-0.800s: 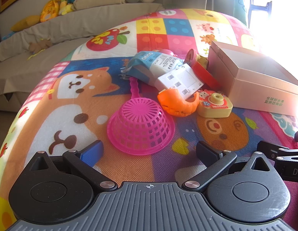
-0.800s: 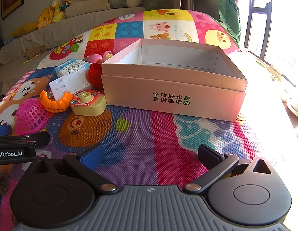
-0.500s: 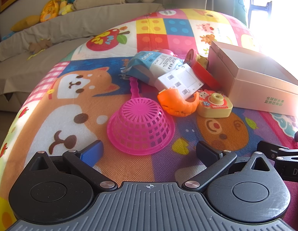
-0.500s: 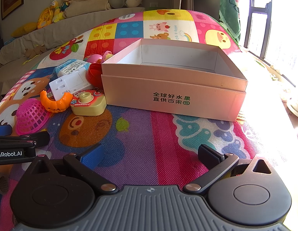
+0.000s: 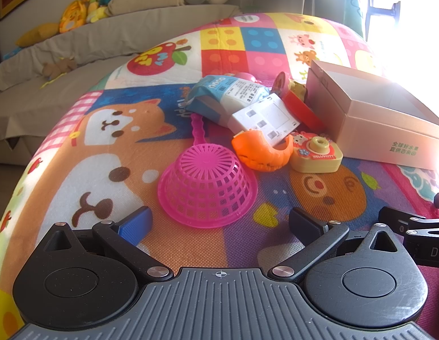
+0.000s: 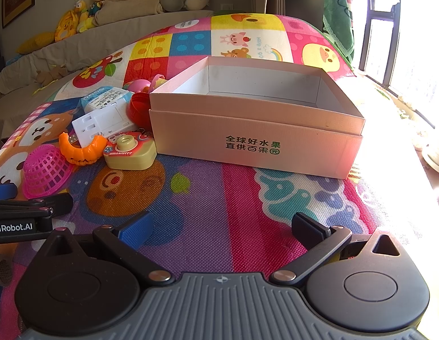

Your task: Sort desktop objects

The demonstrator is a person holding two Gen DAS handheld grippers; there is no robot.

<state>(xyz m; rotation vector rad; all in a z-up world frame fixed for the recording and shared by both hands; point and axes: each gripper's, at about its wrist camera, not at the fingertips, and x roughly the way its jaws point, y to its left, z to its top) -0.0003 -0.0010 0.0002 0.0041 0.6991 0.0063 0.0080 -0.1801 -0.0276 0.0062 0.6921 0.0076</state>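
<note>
toys (image 5: 259,130) overlapping, pink ball (image 6: 138,85) half hidden

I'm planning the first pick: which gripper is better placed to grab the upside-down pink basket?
Left. The pink basket lies just ahead of the open left gripper, nearly between its fingers. The right gripper, also open, faces the empty box, with the basket far off to its left.

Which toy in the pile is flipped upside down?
The pink plastic mesh basket: it sits rim-down on the mat, its round base facing up. The orange crescent toy and yellow toy camera beside it are not overturned.
</note>
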